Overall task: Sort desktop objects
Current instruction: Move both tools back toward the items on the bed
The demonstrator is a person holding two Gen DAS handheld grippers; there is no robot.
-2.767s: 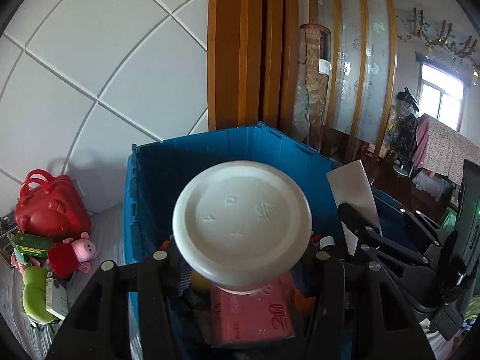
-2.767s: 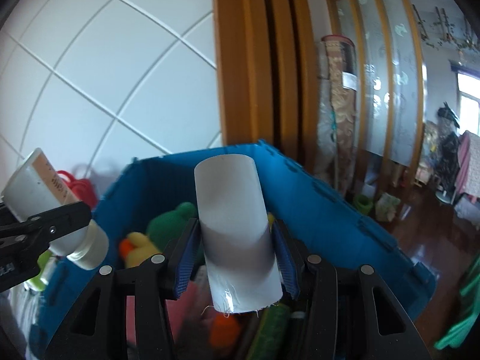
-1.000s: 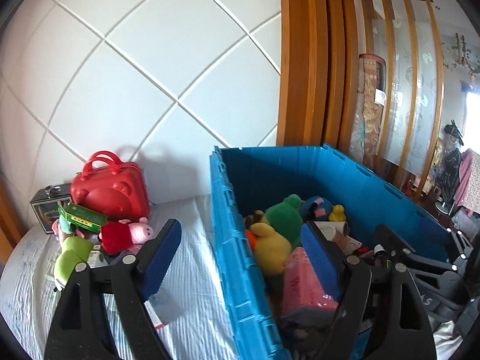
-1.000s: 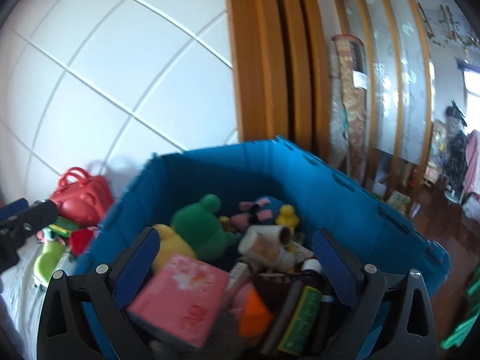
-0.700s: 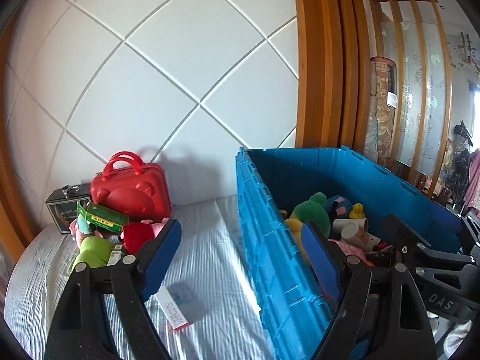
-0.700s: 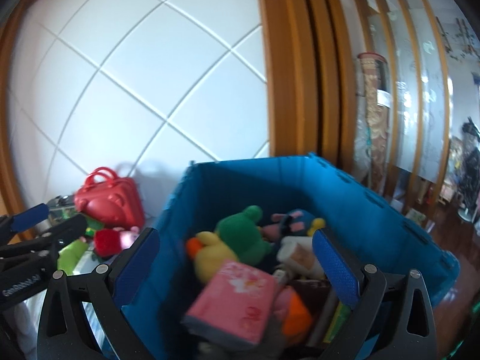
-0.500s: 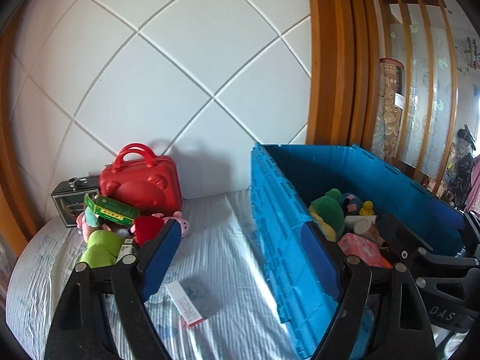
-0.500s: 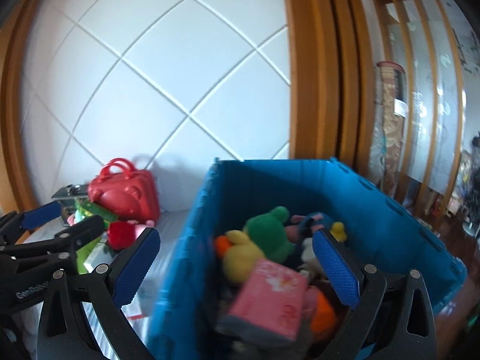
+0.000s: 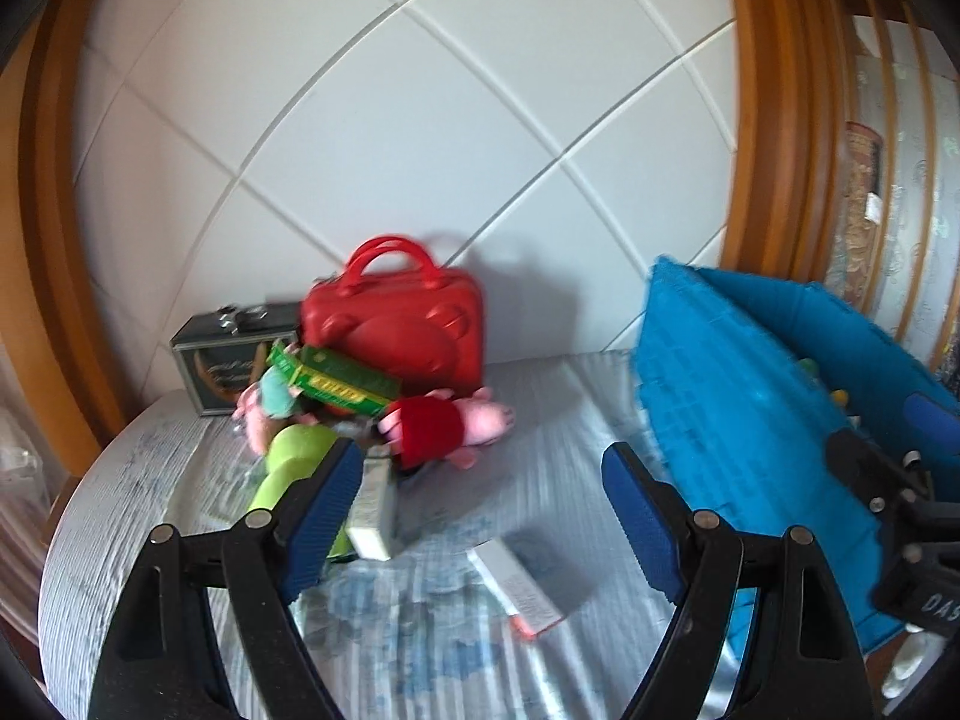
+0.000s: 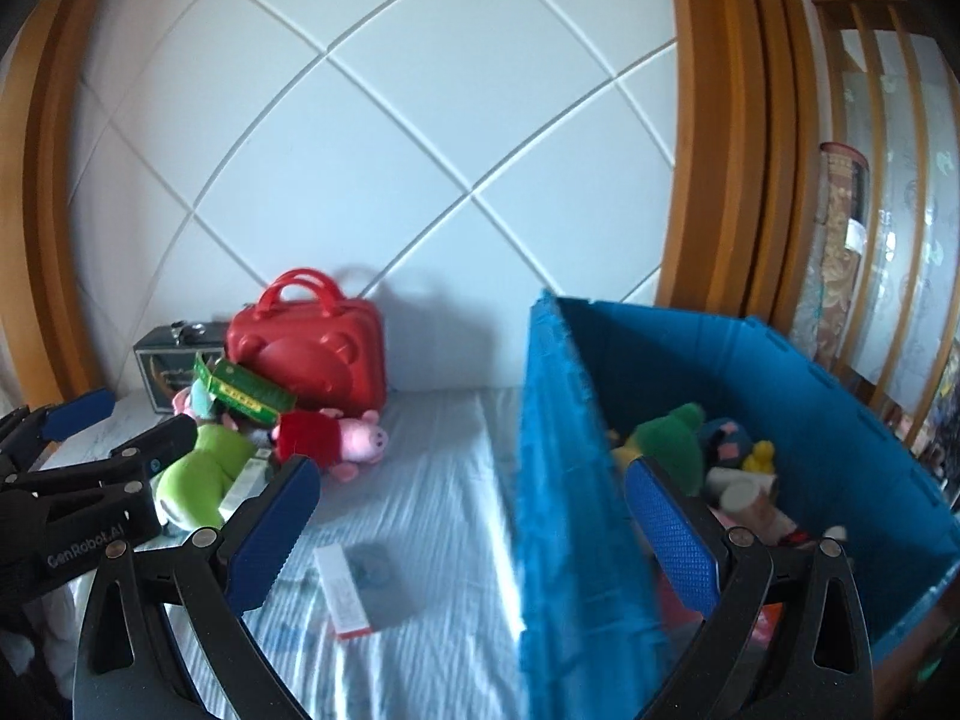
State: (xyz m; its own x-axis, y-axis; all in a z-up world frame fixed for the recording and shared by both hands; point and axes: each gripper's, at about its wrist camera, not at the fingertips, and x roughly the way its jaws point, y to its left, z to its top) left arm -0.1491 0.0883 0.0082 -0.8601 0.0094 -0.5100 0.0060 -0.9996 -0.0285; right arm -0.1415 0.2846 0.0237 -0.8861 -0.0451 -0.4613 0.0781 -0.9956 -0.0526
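A small white box [image 9: 521, 589] lies flat on the striped worktop [image 9: 180, 468], between the blue crate [image 10: 798, 396] of toys and a heap holding a pig toy [image 9: 447, 426], a green plush [image 10: 201, 477], a green carton [image 9: 336, 381] and a red case [image 9: 399, 321]. The left gripper [image 9: 483, 516] hangs above it with jaws released and empty. The right gripper [image 10: 471, 531] straddles the crate's near wall, jaws likewise apart, grasping nothing.

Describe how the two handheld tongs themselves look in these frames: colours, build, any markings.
Both are alike: the left tongs and right tongs have black plastic arms with triangular cut-outs and silver screws, each ending in a blue textured pad. In the right wrist view the left tongs' body carries white "GenRobot.AI" lettering; in the left wrist view the right one shows white letters "DAS". No cables, hands or sleeves are visible.
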